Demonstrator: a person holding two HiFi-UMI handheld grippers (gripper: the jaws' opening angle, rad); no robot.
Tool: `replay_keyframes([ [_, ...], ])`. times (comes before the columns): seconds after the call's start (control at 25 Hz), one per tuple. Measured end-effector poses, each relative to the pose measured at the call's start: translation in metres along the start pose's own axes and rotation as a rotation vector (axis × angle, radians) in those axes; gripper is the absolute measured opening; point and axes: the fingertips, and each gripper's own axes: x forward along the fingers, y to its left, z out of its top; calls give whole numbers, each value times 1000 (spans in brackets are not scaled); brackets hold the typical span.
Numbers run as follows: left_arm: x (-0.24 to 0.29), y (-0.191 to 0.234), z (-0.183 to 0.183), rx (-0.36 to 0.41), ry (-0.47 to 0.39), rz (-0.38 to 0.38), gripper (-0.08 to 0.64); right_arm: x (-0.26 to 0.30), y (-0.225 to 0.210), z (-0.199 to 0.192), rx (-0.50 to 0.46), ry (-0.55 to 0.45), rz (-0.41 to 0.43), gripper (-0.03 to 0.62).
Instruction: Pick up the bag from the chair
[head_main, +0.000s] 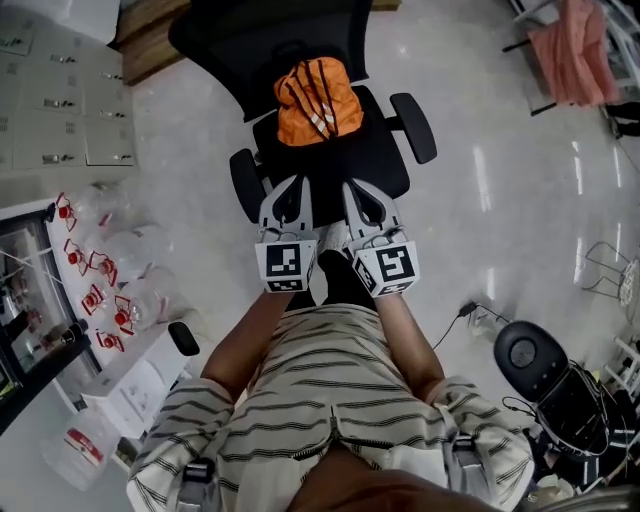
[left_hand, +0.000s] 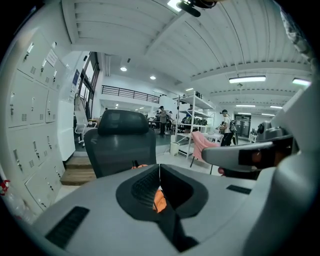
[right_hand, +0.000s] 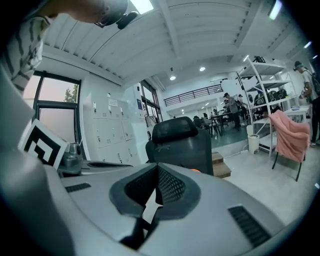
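Observation:
In the head view an orange bag (head_main: 316, 100) with reflective stripes lies on the seat of a black office chair (head_main: 392, 168), against its backrest. Both of my grippers hover side by side over the seat's front edge, just short of the bag. The left gripper (head_main: 291, 184) is shut with nothing between its jaws, and so is the right gripper (head_main: 357, 187). In the left gripper view the closed jaws (left_hand: 159, 168) point at the chair (left_hand: 122, 142), and a bit of the orange bag (left_hand: 159, 200) shows below their tips. In the right gripper view the jaws (right_hand: 158, 168) meet before the chair (right_hand: 180, 142).
Grey lockers (head_main: 55, 110) and a wooden step (head_main: 150, 40) stand behind the chair at the left. A white table (head_main: 120, 330) with clear, red-tagged items is at my left. A pink cloth (head_main: 572, 50) hangs on a frame at the upper right, and a black round device (head_main: 530, 350) with cables is at the right.

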Motion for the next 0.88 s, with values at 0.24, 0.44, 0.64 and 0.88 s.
replay_keyframes([
  [0.24, 6, 25, -13, -15, 36, -10, 23, 26, 4, -7, 8, 6, -33, 18],
  [0.44, 16, 33, -21, 9, 46, -62, 23, 43, 8, -13, 25, 14, -51, 18],
  [0.64, 33, 50, -30, 0, 54, -66, 23, 55, 9, -20, 34, 18, -73, 18],
  [0.88, 52, 63, -40, -22, 67, -54, 25, 61, 10, -25, 41, 27, -98, 18],
])
